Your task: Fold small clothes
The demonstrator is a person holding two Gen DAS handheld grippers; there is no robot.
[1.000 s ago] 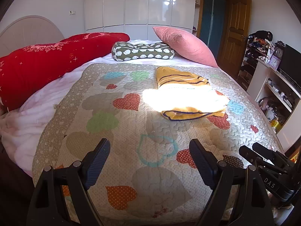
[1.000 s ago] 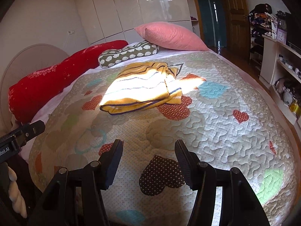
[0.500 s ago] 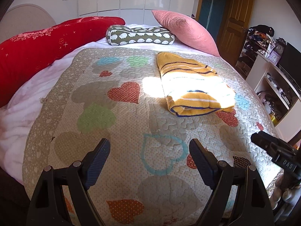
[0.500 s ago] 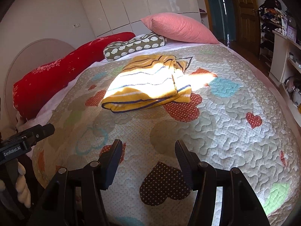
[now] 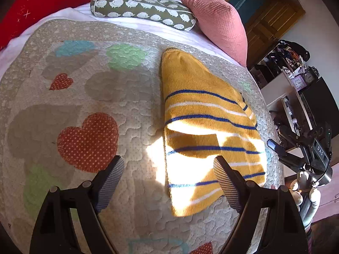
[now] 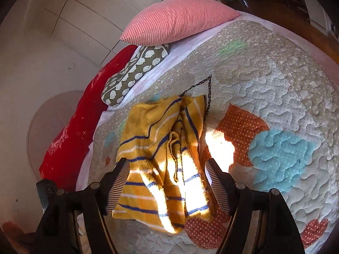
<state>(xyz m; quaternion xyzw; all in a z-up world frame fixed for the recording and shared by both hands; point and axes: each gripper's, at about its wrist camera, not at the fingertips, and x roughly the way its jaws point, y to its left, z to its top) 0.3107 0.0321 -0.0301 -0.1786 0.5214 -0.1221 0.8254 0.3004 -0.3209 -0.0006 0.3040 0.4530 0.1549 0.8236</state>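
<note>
A small yellow knit garment [image 5: 203, 131] with blue and white stripes lies partly folded on the heart-patterned quilt [image 5: 89, 97]. Sunlight falls across its near end. My left gripper [image 5: 168, 183] is open and empty above the garment's near left edge, its right finger over the cloth. In the right wrist view the garment [image 6: 163, 148] lies bunched with folds down its middle. My right gripper [image 6: 167, 182] is open and empty, with its fingers on either side of the garment's near end. The right gripper also shows at the right edge of the left wrist view [image 5: 300, 152].
A pink pillow [image 5: 214, 19], a green patterned bolster [image 5: 144, 6] and a red cushion [image 5: 42, 6] lie at the head of the bed. A shelf unit with clutter [image 5: 296, 80] stands beyond the bed's right side. A wooden door [image 5: 271, 23] is behind.
Both grippers have moved forward and down over the quilt and now hover close above the yellow garment. Both stay open.
</note>
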